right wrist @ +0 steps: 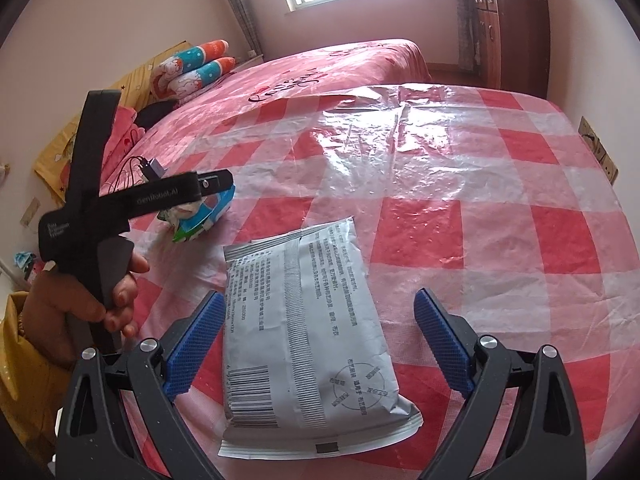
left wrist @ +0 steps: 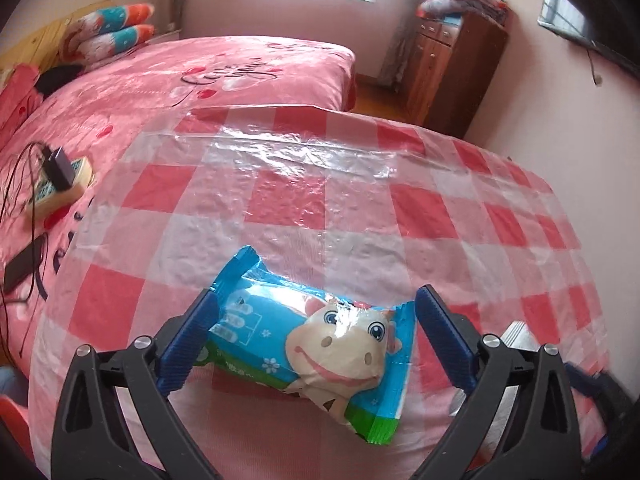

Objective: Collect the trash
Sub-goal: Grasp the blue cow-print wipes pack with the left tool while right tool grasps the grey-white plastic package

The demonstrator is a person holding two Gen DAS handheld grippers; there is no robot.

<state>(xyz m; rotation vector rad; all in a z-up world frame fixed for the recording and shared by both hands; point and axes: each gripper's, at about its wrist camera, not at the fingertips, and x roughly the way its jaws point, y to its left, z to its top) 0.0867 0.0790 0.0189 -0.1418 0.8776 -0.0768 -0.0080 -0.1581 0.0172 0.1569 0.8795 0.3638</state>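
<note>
A blue and green snack packet with a cartoon cow (left wrist: 320,344) lies on the red and white checked table cover (left wrist: 296,208). My left gripper (left wrist: 316,332) is open, its blue pads on either side of the packet, the left pad close to or touching it. In the right wrist view the left gripper (right wrist: 216,196) sits over that same packet (right wrist: 196,220). A white packet with printed text and a barcode (right wrist: 308,344) lies flat on the cover (right wrist: 480,208). My right gripper (right wrist: 320,332) is open, its pads astride the white packet, not touching it.
A pink bed (left wrist: 200,80) stands behind the table, with pillows (left wrist: 116,28), a charger on a box (left wrist: 60,180) and cables. A wooden cabinet (left wrist: 448,72) stands at the back right. A wall socket (right wrist: 596,148) is at the right.
</note>
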